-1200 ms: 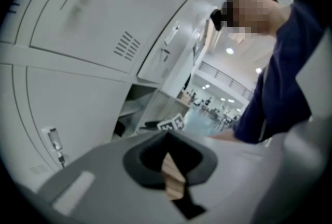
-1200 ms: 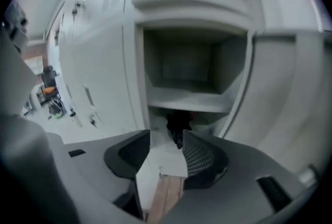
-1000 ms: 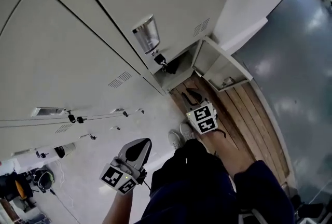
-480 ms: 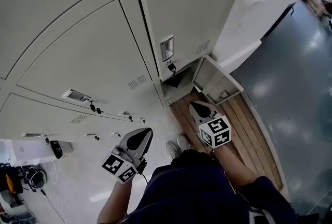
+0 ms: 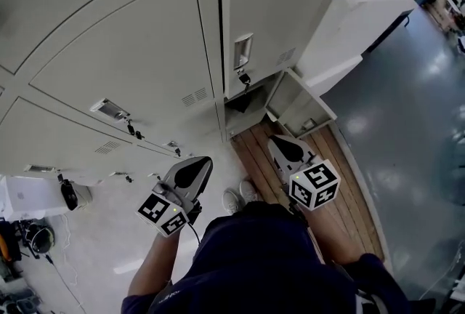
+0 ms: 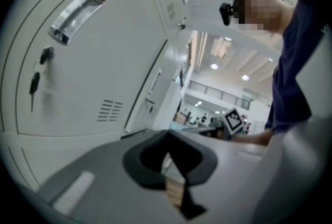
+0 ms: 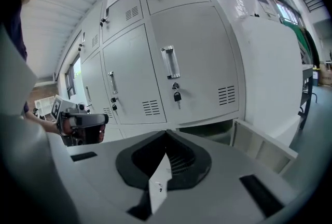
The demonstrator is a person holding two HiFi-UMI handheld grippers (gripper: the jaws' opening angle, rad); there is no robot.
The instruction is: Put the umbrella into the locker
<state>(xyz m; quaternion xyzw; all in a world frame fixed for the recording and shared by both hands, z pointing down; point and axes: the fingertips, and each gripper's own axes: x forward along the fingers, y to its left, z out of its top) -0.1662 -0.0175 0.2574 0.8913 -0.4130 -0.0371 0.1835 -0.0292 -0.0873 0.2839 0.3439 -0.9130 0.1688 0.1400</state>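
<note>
The bottom locker (image 5: 248, 107) stands open, its door (image 5: 301, 107) swung out to the right. A dark shape (image 5: 245, 97) lies inside; I cannot tell for certain that it is the umbrella. My right gripper (image 5: 273, 140) hovers in front of and above the opening, jaws shut with nothing between them (image 7: 166, 133). My left gripper (image 5: 204, 160) is held further left, facing the closed lockers, and its jaws (image 6: 167, 133) also meet at the tip with nothing held. The right gripper view shows the open locker (image 7: 208, 128) low and the door (image 7: 259, 141) beside it.
Closed grey lockers with handles and hanging keys (image 5: 243, 78) fill the wall. A wooden board floor (image 5: 349, 192) lies before the open locker, with shiny grey floor (image 5: 414, 123) to the right. A white cabinet (image 5: 363, 7) flanks the lockers. My shoes (image 5: 232, 198) are below.
Both grippers have risen, the right one far more, lifting away from the open locker at floor level. Its jaws, apart a second ago, are now shut. The head view tilted up.
</note>
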